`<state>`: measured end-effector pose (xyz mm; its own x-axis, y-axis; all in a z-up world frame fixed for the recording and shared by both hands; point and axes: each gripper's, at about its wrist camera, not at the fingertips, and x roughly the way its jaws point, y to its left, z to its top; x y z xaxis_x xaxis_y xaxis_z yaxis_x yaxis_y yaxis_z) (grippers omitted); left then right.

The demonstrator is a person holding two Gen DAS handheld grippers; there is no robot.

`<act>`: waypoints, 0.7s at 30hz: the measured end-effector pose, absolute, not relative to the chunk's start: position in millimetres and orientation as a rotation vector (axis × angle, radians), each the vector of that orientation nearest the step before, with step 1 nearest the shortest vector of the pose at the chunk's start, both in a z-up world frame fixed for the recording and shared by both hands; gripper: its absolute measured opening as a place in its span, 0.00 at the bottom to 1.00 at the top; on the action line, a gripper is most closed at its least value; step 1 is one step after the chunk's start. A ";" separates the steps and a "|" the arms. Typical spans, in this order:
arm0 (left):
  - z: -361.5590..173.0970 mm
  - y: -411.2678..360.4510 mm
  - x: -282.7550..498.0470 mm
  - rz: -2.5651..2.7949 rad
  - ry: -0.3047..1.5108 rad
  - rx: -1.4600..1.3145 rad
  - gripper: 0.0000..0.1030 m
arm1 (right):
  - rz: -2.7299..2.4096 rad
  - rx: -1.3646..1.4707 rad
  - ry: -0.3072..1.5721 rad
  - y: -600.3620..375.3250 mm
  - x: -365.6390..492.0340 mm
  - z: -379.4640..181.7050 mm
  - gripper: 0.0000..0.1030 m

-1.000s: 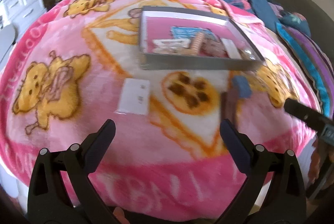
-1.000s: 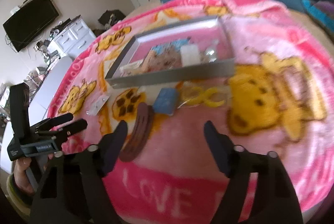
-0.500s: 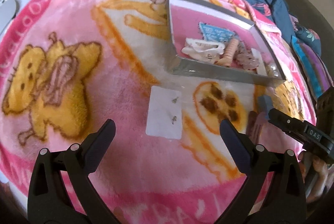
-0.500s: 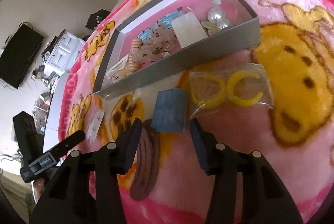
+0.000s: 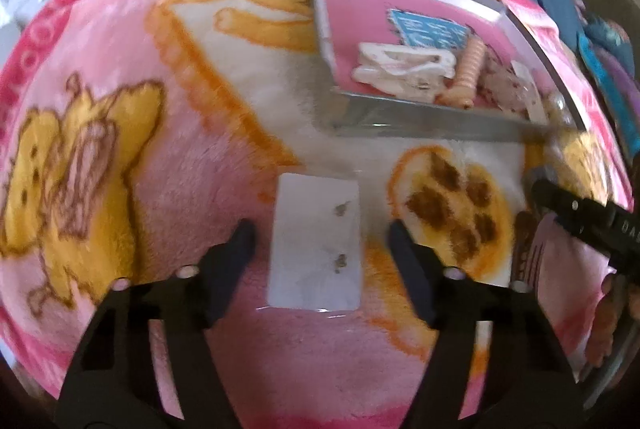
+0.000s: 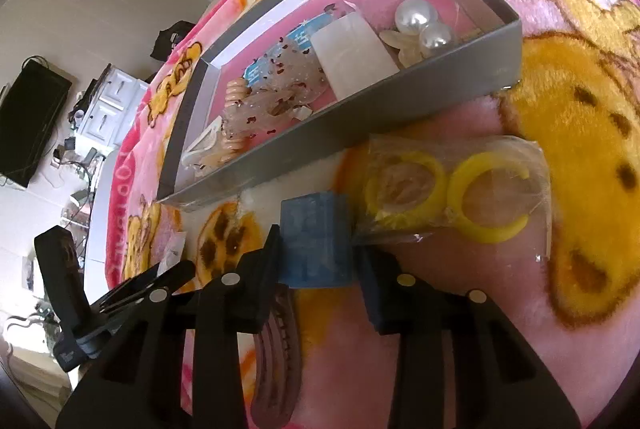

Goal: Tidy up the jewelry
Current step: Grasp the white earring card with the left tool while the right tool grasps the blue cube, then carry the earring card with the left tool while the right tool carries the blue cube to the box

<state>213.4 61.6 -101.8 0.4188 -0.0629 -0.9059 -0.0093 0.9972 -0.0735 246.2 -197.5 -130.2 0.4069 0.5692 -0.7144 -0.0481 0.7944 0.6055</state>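
On the plush pink blanket (image 5: 168, 169) I count one grey box (image 6: 400, 117), two pearls (image 6: 420, 21) inside it, and two yellow plastic rings (image 6: 444, 189) in a clear bag just outside its wall. My right gripper (image 6: 316, 249) has just been closing; its pads now press both sides of one small blue block (image 6: 314, 241). My left gripper (image 5: 320, 241) has just been closing too, its jaws apart around one flat white card (image 5: 316, 245) bearing two tiny studs, not touching it. One ridged brown clip (image 6: 280, 361) lies beneath my right fingers.
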 end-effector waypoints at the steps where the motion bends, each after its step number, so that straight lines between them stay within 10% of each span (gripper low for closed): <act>1: -100.2 58.1 212.0 -0.043 1.129 -0.054 0.42 | 0.418 0.545 1.087 -198.2 245.0 -129.4 0.34; 2: -97.8 54.6 210.1 -0.058 1.116 -0.040 0.29 | 0.421 0.540 1.082 -197.1 244.5 -128.5 0.34; 21: -47.2 44.6 173.0 -0.195 0.941 -0.128 0.28 | 0.464 0.519 0.920 -230.8 188.9 -82.5 0.34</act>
<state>173.0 44.6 -47.2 0.5737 -0.2214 -0.7886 0.1099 0.9749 -0.1937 188.9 -230.8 -82.5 0.5253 0.5807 -0.6219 -0.1540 0.7837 0.6017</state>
